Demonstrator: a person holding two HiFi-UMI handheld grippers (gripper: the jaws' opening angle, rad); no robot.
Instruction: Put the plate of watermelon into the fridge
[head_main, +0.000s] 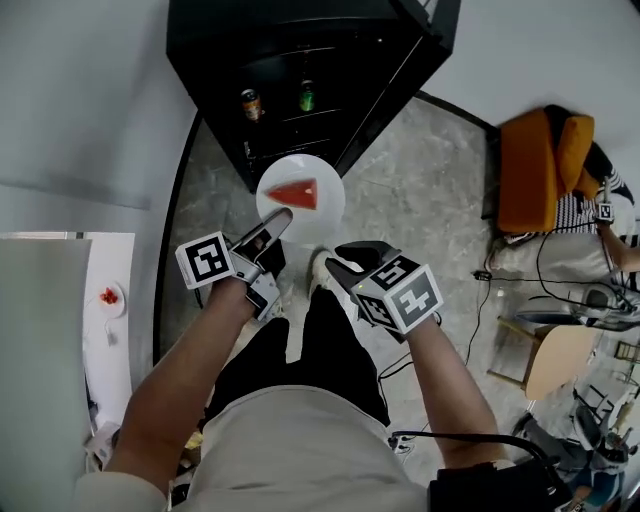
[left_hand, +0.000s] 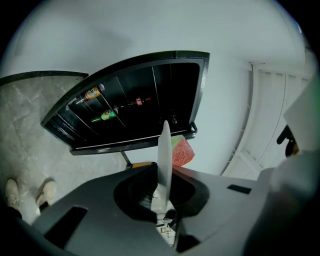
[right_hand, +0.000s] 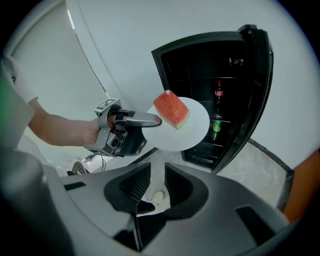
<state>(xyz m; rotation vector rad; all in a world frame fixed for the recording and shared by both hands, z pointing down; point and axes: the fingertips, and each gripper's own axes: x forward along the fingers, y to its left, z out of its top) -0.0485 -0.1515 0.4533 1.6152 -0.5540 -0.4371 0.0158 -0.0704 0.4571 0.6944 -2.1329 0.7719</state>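
Note:
A white plate carries a wedge of watermelon and hangs in front of the open black fridge. My left gripper is shut on the plate's near edge. In the left gripper view the plate stands edge-on between the jaws, with the watermelon beyond it and the fridge behind. My right gripper is just right of the plate and holds nothing. In the right gripper view its jaws stand a narrow gap apart, below the plate, the watermelon and the left gripper.
The fridge shelves hold a can and a green bottle, and a red-labelled bottle shows in the right gripper view. An orange chair and a wooden stool stand at right. At left, a white table bears a small dish.

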